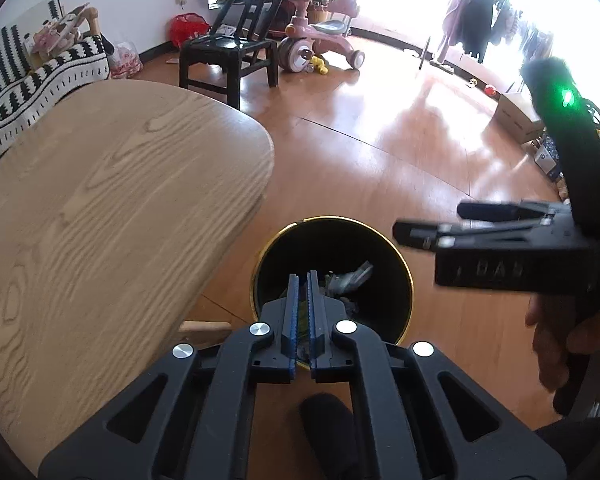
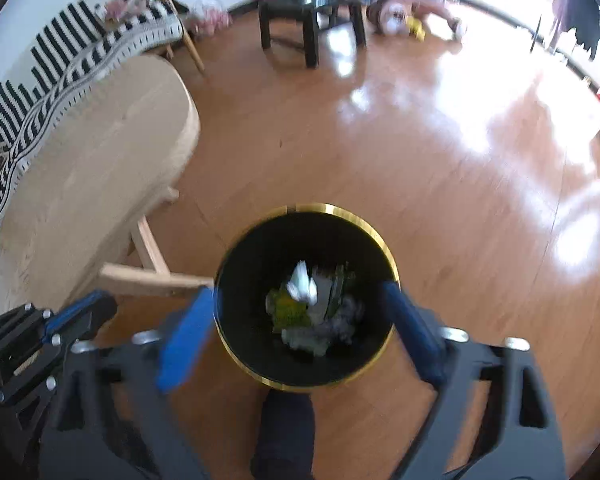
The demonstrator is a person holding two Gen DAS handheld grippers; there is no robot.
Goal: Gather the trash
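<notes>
A black trash bin with a gold rim [image 1: 332, 219] [image 2: 320, 208] stands on the wood floor beside the table. Crumpled trash [image 2: 316, 312] lies at its bottom, with a blurred white piece [image 2: 300, 284] on top or just above it. My left gripper [image 1: 303, 276] hangs over the bin's near edge, its blue pads shut with nothing held. My right gripper [image 2: 298, 289] is open above the bin's mouth, with nothing touching its blue pads. In the left wrist view the right gripper [image 1: 426, 221] reaches in from the right, over the bin. In the right wrist view the left gripper [image 2: 100, 302] shows at lower left.
A light wooden table [image 1: 100, 200] [image 2: 92, 160] sits left of the bin, with a striped blanket [image 1: 40, 80] behind it. Farther off stand a black chair [image 1: 228, 52] and a pink tricycle [image 1: 320, 40]. A person's dark foot [image 2: 284, 432] is just in front of the bin.
</notes>
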